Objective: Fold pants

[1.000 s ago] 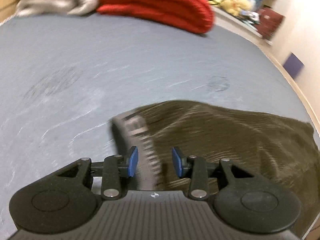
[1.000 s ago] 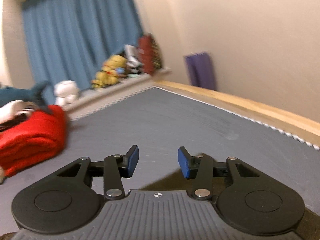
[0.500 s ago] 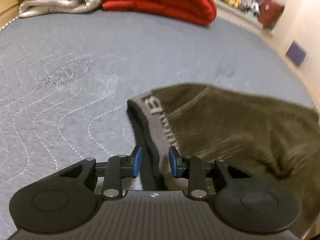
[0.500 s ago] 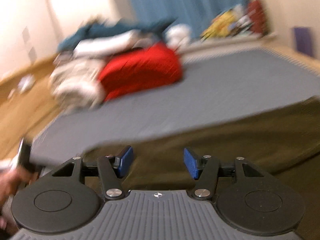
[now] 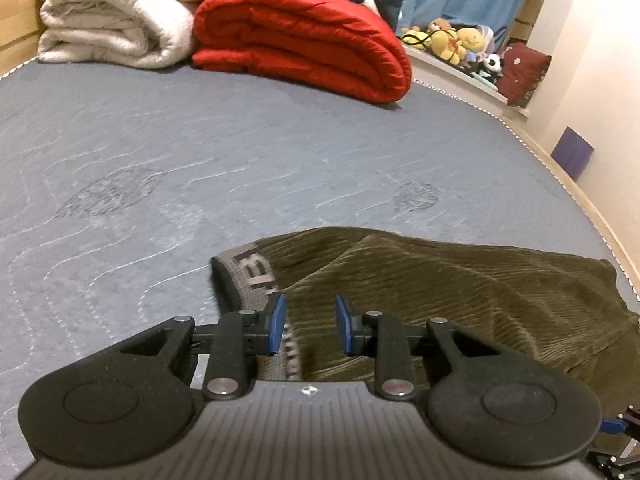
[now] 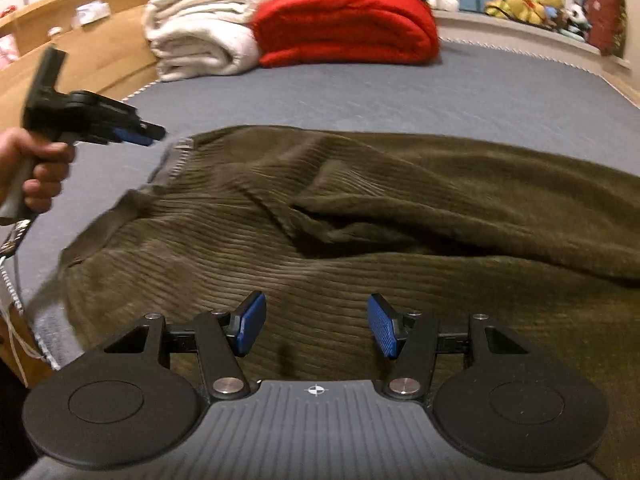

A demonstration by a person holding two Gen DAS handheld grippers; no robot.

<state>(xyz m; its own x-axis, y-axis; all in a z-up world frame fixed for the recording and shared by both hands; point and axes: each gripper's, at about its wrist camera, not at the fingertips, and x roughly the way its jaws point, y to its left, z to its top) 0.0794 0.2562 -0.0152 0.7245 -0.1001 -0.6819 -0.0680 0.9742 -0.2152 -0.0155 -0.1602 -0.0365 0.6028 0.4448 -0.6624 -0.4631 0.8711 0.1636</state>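
Through the left wrist camera I saw the pants (image 5: 440, 292), olive corduroy, lying crumpled on the grey mattress (image 5: 200, 152) across the lower right of the frame. Their grey elastic waistband (image 5: 256, 276) ran down the lower centre toward the left gripper (image 5: 308, 328). Its blue pads (image 5: 277, 322) had just been closing, yet a clear gap stood between them and fabric only lay beneath, so I read the jaws as apart and gripping nothing. A red quilt (image 5: 304, 40) and a white blanket (image 5: 116, 20) sat at the top of the frame, well apart from the pants.

Through the right wrist camera the pants (image 6: 360, 200) filled the middle of the frame, rumpled, with one deep fold running across the centre. The right gripper (image 6: 316, 328) hung over the cloth at the bottom, its jaws wide apart after opening, holding nothing. At the left edge a hand (image 6: 36, 168) held the left gripper (image 6: 136, 134) just beside the waistband (image 6: 176, 160).

I judged the corduroy soft, limp and fairly weighty, with ribs that should resist slipping. It would sag between grips, so I would pinch the firmer waistband at both corners.
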